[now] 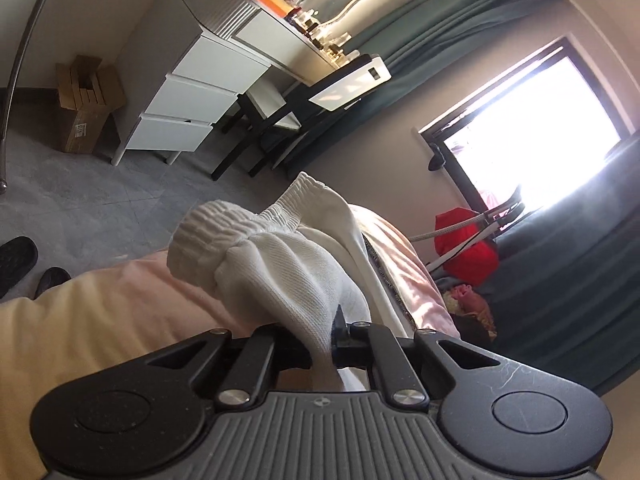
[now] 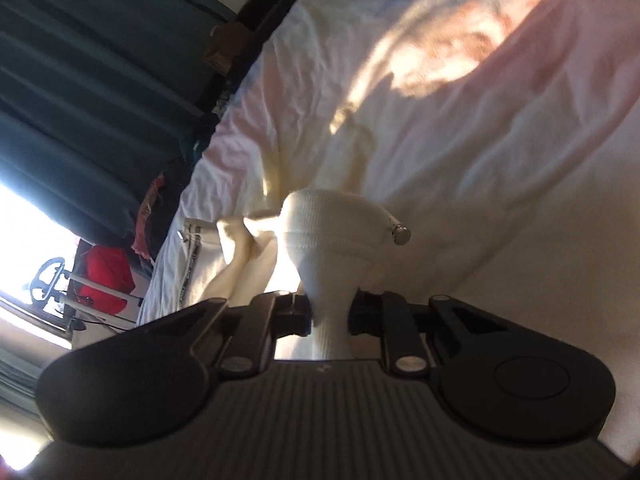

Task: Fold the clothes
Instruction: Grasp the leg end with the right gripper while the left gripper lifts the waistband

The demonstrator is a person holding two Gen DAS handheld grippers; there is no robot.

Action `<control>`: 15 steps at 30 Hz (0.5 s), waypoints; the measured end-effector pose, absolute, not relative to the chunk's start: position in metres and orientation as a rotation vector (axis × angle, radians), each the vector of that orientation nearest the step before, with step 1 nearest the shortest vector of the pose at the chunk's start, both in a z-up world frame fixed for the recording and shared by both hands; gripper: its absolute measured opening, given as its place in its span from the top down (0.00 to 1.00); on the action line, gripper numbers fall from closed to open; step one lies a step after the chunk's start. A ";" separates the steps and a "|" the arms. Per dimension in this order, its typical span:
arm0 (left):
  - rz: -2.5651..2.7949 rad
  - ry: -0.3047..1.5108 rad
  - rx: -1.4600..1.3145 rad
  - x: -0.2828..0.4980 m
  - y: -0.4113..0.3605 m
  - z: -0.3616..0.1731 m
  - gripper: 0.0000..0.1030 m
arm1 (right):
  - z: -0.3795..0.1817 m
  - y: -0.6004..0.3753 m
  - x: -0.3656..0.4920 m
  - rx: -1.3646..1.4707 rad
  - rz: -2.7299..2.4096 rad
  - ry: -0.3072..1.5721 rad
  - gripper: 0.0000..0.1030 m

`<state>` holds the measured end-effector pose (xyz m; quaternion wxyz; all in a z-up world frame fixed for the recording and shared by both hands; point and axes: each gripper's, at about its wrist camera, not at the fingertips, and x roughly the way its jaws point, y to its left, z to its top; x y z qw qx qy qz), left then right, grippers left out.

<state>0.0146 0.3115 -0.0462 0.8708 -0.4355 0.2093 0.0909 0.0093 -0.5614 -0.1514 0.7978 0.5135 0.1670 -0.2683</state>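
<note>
The left claw (image 1: 322,344) is clenched on a bunch of the white garment (image 1: 280,256), whose ribbed band rises just ahead of it above the bed (image 1: 100,320). The right claw (image 2: 330,312) grips another part of the garment, a metal-tipped cord (image 2: 400,235) hanging just ahead.

The left gripper (image 1: 322,344) is clamped on a white knitted garment (image 1: 288,264), the fabric pinched between its black fingers (image 1: 343,326). The garment's gathered elastic band (image 1: 280,208) bunches up just beyond the gripper, above a pink bedsheet (image 1: 132,292). Beyond the garment stands a white drawer unit (image 1: 188,104) on the grey floor (image 1: 80,184), a cardboard box (image 1: 86,112) to its left and a black-framed chair (image 1: 288,108) to its right. Further right of the chair, a bright window (image 1: 536,128) sits between teal curtains (image 1: 568,280).
</note>
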 end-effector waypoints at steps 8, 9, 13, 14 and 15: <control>0.150 0.357 -0.683 0.026 0.284 0.005 0.93 | -0.114 -0.572 0.022 1.084 -0.546 0.318 0.84; 0.149 0.359 -0.669 0.037 0.281 0.009 0.93 | -0.110 -0.575 0.031 1.087 -0.538 0.328 0.84; 0.157 0.373 -0.665 0.095 0.273 0.022 0.93 | -0.091 -0.580 0.092 1.032 -0.508 0.375 0.84; 0.163 0.369 -0.670 0.116 0.271 0.024 0.93 | -0.086 -0.579 0.112 1.001 -0.505 0.380 0.84; 0.169 0.366 -0.675 0.137 0.269 0.026 0.93 | -0.080 -0.575 0.134 0.964 -0.504 0.375 0.84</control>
